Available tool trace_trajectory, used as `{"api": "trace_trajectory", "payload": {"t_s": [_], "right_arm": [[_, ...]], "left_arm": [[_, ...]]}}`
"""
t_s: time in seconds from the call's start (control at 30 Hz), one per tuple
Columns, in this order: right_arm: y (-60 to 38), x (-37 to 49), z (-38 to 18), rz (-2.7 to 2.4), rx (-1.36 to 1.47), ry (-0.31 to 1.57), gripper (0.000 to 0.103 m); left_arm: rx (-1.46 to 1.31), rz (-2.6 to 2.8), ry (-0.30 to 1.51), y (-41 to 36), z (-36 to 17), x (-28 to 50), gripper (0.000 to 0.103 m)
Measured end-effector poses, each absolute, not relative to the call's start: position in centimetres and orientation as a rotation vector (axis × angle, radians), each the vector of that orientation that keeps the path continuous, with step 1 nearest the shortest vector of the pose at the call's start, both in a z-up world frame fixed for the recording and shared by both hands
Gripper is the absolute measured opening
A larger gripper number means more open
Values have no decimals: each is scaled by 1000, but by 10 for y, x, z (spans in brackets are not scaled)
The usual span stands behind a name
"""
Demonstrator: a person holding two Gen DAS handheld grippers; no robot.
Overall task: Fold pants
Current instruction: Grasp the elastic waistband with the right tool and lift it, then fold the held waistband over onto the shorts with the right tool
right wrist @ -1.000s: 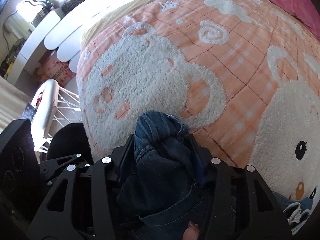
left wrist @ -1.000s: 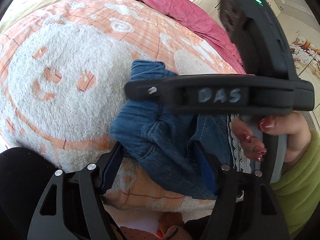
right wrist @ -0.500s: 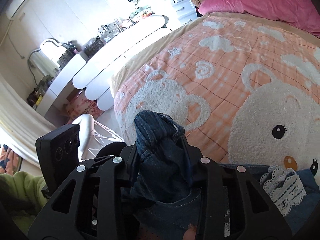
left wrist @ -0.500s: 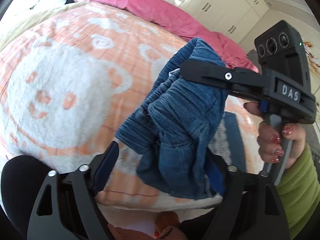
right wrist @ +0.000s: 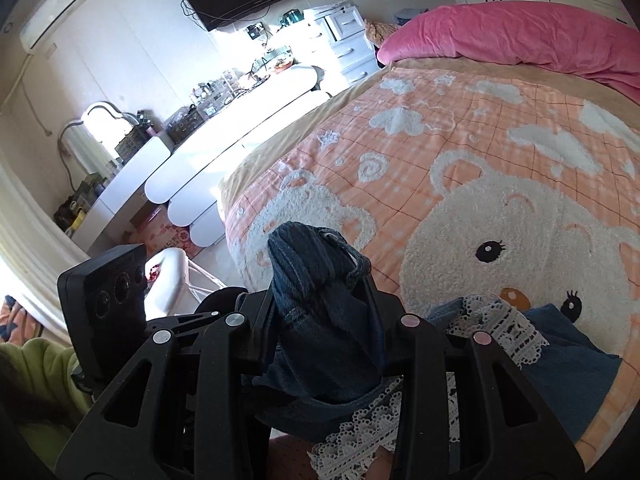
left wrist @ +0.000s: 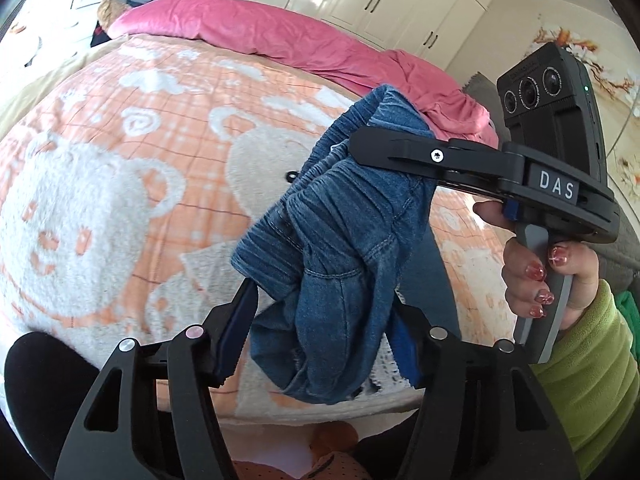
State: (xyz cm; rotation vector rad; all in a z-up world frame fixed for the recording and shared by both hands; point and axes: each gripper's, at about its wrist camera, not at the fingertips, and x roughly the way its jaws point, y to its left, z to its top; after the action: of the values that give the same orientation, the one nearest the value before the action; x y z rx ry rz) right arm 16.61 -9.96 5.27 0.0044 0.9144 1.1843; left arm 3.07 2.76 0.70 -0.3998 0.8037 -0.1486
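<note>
both grippers have hold of the same bunched denim pants [left wrist: 344,248], lifted clear above the bed. left gripper [left wrist: 320,332], seen from its own camera, has its blue-padded fingers [left wrist: 236,328] set wide with the cloth hanging between them; the fabric touches the left pad, but whether it is truly pinched or only draped there is hard to tell from this angle. right gripper [left wrist: 384,148] reaches in from the right side of that view, its black jaws clamped on the gathered elastic waistband, with the person's hand [left wrist: 540,276], red-nailed and in a green sleeve, wrapped around its grey handle. in the right wrist view the right gripper [right wrist: 324,312] has a thick wad of dark denim squeezed tight between its fingers, and the rest of the pants [right wrist: 320,320] trails downward toward a white lace hem [right wrist: 500,328] lying on the blanket. below lies the orange blanket [left wrist: 120,160] with fluffy white bears, and a pink duvet [left wrist: 280,40] is piled at the far end of the bed. beside the bed a white dresser top [right wrist: 240,120] carries small baskets [right wrist: 184,122] of jars and bottles, too small to identify singly.
</note>
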Motion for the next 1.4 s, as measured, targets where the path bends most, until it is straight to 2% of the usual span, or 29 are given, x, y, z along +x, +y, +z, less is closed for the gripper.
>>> {"api": "trace_trajectory", "payload": {"t_s": [0.27,0.5,0.73,1.0,1.17,1.3,1.4], "right_arm": [[-131,171,52,1156,38,895,29],[-188,186,49,1046,151,875,48],[-251,163,26,872,151,855,49],[-236,121,19,822,22,852,57],[-230,119,0,733,-22,931,57],[-250,133,1,748,123,941,57],[-246,148,-2,779,171,1005,57]], "left_arm": [[-361,-170,824,-1,6,45,59],[-323,-291,843,-40,-2,64,64],[-320,-430,890,-53,-18,53,66],[-276,-308,881,-26,-14,41,66],[-260,-313,892,-33,-16,43,64],[-200,-348,862,-51,-11,40,63],[-147,-378,855,-66,-10,42,58]]}}
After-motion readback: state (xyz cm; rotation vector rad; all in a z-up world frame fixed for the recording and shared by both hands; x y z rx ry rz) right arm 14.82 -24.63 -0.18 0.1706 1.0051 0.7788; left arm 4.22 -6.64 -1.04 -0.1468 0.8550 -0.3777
